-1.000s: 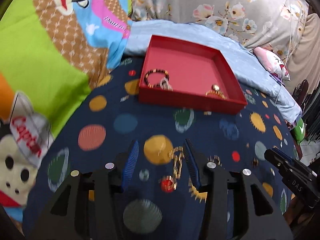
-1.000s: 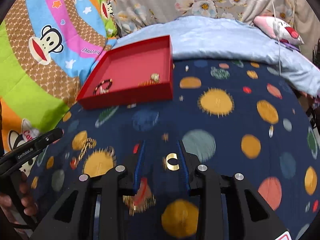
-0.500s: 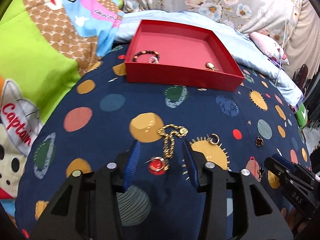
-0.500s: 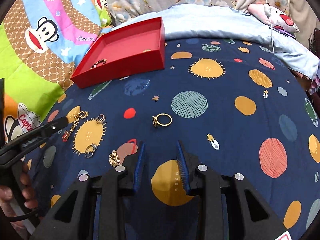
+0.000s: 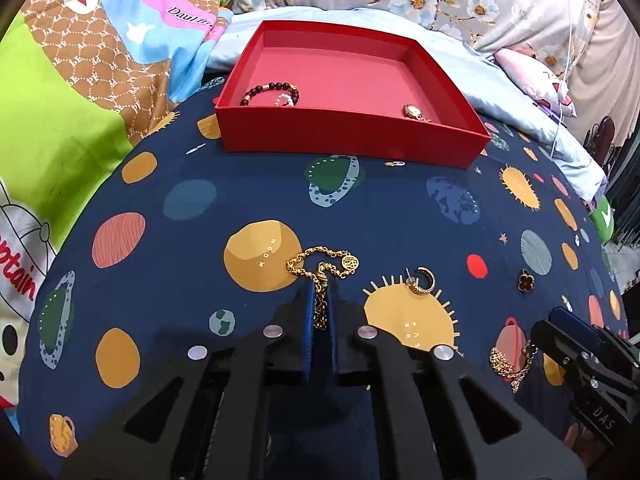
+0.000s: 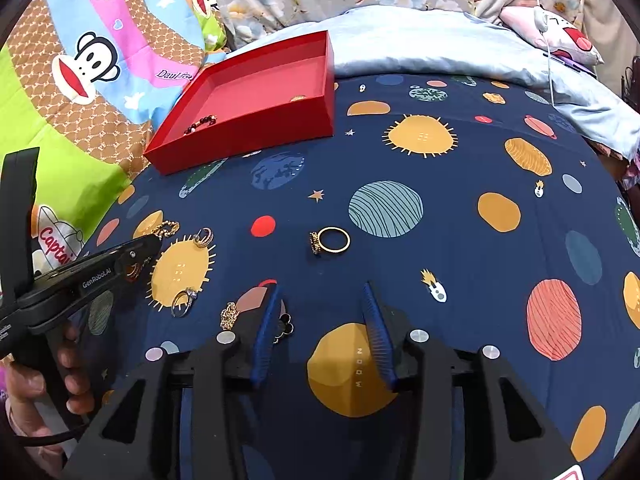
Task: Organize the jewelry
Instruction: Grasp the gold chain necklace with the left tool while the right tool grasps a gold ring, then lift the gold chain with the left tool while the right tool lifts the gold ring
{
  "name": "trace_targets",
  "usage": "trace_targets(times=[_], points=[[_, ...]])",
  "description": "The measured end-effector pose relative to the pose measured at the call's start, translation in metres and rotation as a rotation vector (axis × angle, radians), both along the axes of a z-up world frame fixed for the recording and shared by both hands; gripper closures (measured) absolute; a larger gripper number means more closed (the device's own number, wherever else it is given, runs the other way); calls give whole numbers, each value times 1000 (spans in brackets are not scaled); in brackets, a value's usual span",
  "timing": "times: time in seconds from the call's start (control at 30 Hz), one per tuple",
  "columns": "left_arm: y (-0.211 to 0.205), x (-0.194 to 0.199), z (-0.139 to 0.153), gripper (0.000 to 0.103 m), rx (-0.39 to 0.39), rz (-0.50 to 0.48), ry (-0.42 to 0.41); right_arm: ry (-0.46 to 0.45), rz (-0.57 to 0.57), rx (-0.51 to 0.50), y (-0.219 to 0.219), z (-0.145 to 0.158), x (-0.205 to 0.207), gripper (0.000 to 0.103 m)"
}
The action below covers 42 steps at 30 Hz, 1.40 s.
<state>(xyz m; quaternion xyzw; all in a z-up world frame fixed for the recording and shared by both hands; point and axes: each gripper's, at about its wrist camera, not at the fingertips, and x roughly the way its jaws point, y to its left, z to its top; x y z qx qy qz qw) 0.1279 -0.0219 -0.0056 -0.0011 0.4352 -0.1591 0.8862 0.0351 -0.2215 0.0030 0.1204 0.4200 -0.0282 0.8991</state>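
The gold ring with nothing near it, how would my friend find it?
Start at the red tray on the planet-print blanket. Come toward the open right tool. The gold ring lies just ahead, alone, a plain thin hoop touching a dark studded band.

1 red tray [image 5: 348, 136] is seen; 2 pieces are counted inside it. 2 grippers are seen; 7 loose jewelry pieces are counted on the bedspread [image 6: 460, 240].

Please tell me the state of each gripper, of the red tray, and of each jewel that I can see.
Left gripper: shut on gold chain bracelet.
Right gripper: open, empty.
Red cardboard tray: open, holds dark beaded bracelet.
Gold ring: flat on blanket.
Hoop earring: on blanket, untouched.
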Motion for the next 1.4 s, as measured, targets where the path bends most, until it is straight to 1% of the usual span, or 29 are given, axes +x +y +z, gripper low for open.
trace_targets(times=[0.07,0.2,0.43,0.5,0.57,0.67,0.73,1.0,1.03,1.13,1.4], points=[[0,-1,1,100,-7,-1,-5,0,0,1,0,0,0,61],[1,-5,6,100,-22,-10,-10,0,-2,0,1,0,1,61],[6,-13,26,100,-52,-23,-32,-6,0,-1,0,1,14,61],[8,-14,30,100,-60,-24,-37,-9,3,-4,1,2,21,64],[9,-14,35,100,-64,-23,-45,-10,5,-8,3,2,27,72],[11,-15,41,100,-69,-26,-57,-4,5,-5,3,1,34,82],[12,-16,45,100,-70,-27,-62,-1,3,-4,2,0,37,85],[15,-14,49,100,-80,-21,-66,6,-1,-4,0,-1,42,85],[15,-14,48,100,-79,-20,-64,6,-1,-4,0,-1,42,86],[15,-14,47,100,-78,-19,-59,-1,0,-8,0,0,42,93],[17,-15,47,100,-82,-17,-60,-20,-6,-21,1,4,39,97]])
